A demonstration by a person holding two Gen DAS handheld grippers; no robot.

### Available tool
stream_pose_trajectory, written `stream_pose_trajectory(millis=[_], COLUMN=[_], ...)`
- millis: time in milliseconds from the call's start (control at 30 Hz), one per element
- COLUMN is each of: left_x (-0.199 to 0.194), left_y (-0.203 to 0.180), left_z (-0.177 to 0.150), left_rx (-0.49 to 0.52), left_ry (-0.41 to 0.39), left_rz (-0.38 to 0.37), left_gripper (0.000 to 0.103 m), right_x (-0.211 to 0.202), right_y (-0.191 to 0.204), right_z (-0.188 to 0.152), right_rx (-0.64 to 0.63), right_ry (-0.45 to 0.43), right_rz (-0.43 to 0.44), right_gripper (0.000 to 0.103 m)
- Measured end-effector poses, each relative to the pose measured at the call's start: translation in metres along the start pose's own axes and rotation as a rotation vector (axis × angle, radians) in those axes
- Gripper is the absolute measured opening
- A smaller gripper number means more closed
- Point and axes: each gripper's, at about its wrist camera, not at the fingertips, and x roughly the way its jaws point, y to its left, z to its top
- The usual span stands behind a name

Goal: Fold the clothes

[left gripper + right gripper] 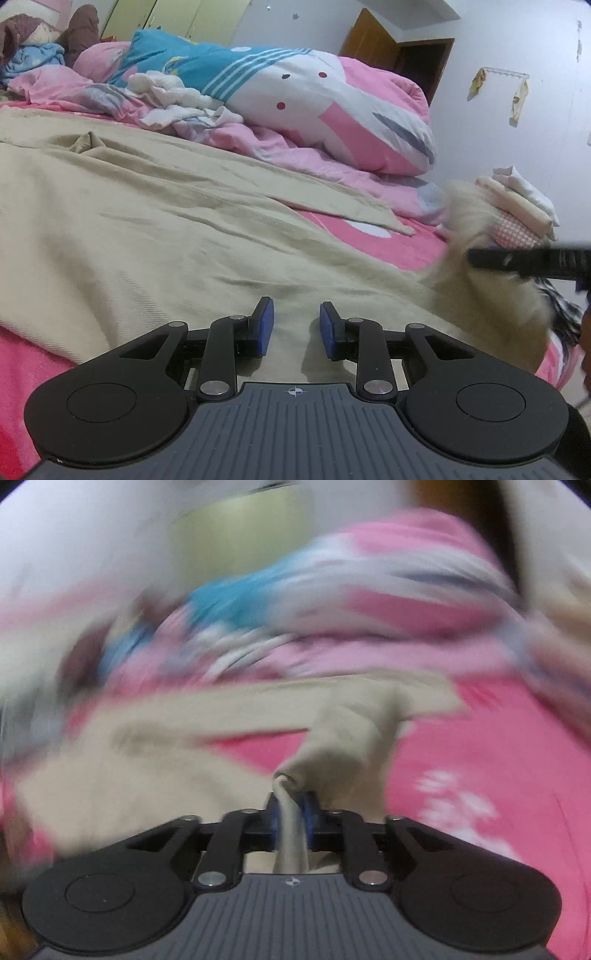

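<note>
A large beige garment (147,221) lies spread and creased across the pink bed. My left gripper (296,314) hovers just over its near part, blue pads apart, nothing between them. In the right wrist view, which is heavily blurred, my right gripper (291,805) is shut on a bunched edge of the same beige garment (343,738), and the cloth rises in a ridge from the jaws. In the left wrist view a blurred black bar (524,260) with lifted beige cloth around it crosses the right edge.
A rolled pink, white and blue quilt (314,103) lies along the far side of the bed, with crumpled white clothes (173,96) beside it. A folded stack (517,206) sits at the far right. Pink sheet (498,738) shows to the right of the garment.
</note>
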Motion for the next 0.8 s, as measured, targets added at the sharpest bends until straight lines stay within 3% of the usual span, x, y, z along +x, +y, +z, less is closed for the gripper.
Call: stream_pose_trajectory(millis=[33,100,167,267,467,567,667,800], left_x=[0.000,0.000,0.000,0.000,0.000,0.000,0.000,0.000], left_y=[0.000,0.001,0.002,0.001,0.001,0.000,0.000,0.000], left_z=[0.000,0.000,0.000,0.000,-0.002,-0.003,-0.003,-0.003], left_rx=[-0.004,-0.012,-0.014,-0.014,-0.013,-0.007,-0.003,-0.003], left_ry=[0.000,0.001,0.000,-0.003,-0.010,-0.016,-0.018,-0.017], left_rz=[-0.002,-0.006,-0.007,-0.005,-0.004,-0.003,0.001,0.001], left_gripper=[0.027,0.027,0.027,0.027,0.027,0.027,0.027,0.027], right_x=[0.001,-0.003,-0.014,-0.030,-0.036,-0.039,-0.033,-0.002], right_y=[0.015,0.037,0.035,0.017,-0.059,-0.056,-0.036,-0.023], right_z=[-0.002,-0.008,-0.008,-0.005,-0.010,-0.014,-0.015,-0.017], right_rx=[-0.076,-0.189,-0.176,-0.069,0.297,0.275,0.170,0.112], right_ry=[0.005,-0.010,-0.036,-0.064,-0.034,-0.045,-0.029,0.072], right_rz=[0.018,0.035,0.053,0.085,0.053,0.107,0.137,0.137], right_gripper=[0.045,0.050,0.055,0.058,0.055,0.055,0.055,0.053])
